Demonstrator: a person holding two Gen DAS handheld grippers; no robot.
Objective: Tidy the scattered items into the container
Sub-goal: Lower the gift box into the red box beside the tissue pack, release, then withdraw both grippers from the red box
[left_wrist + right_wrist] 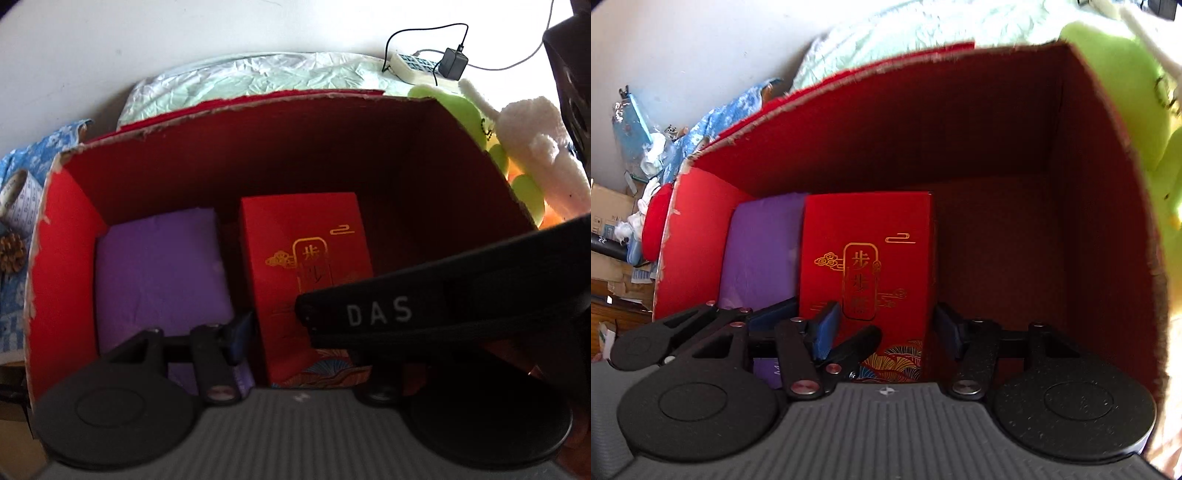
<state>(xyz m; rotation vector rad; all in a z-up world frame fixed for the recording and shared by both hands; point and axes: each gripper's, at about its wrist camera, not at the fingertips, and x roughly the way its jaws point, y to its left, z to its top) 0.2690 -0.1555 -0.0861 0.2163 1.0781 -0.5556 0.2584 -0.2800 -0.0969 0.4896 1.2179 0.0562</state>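
- I had both tools pointing steeply down into the red container (236, 101), an open cardboard carton with torn edges.
- The red gift box (868, 221) stood inside it, just beside the purple box (159, 266), which lay against the carton's left wall.
- The right gripper (886, 326) sat with its jaws moderately wide, one blue pad on each side of the gift box. I judged that it was clamping the box, not just straddling it.
- The left gripper (280, 332) showed one pad in the gap between the two boxes. The right tool's body covered its other finger, so I could not tell whether it held anything.
- I took the step in hand to be seating the gift box on the carton floor.
- To do it well, I would keep the box square to the purple one, lower it until it bore its own weight, then open the pads evenly so it did not tip.
- The two tools were crowded together, so I would lift them out one at a time.
- The right half of the floor lay bare, leaving room for the green plush toy (465, 110) outside the right wall.
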